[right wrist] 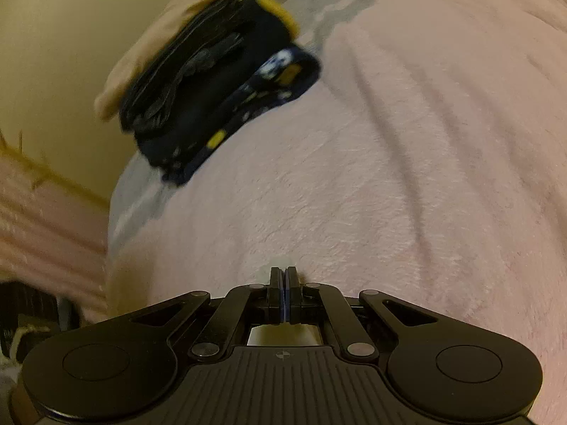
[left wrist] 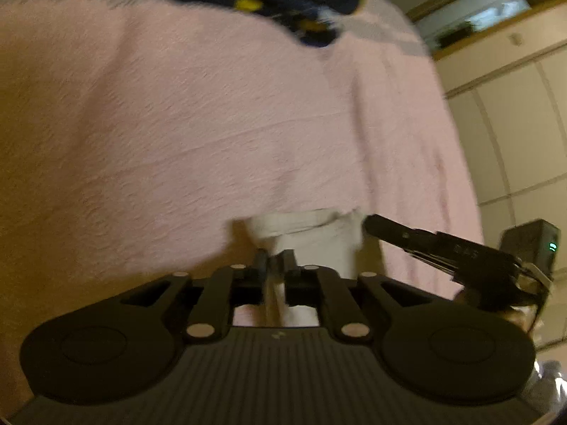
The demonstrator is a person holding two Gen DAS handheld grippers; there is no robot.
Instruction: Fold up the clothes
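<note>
You're working over the pink blanket [left wrist: 177,124], and your left gripper [left wrist: 275,260] is pinching a fold of the white garment [left wrist: 312,237] at the near edge, jaws nearly together with cloth running down between them. Just to its right, your right gripper [left wrist: 375,225] is reaching in toward the same white piece. In its own view it [right wrist: 282,274] is sitting pressed together, pads meeting, a sliver of white cloth [right wrist: 280,262] peeking at the tips; whether it's gripped, you can't tell. Far off to the left, the stack of dark folded clothes [right wrist: 212,88] is resting on the blanket.
</note>
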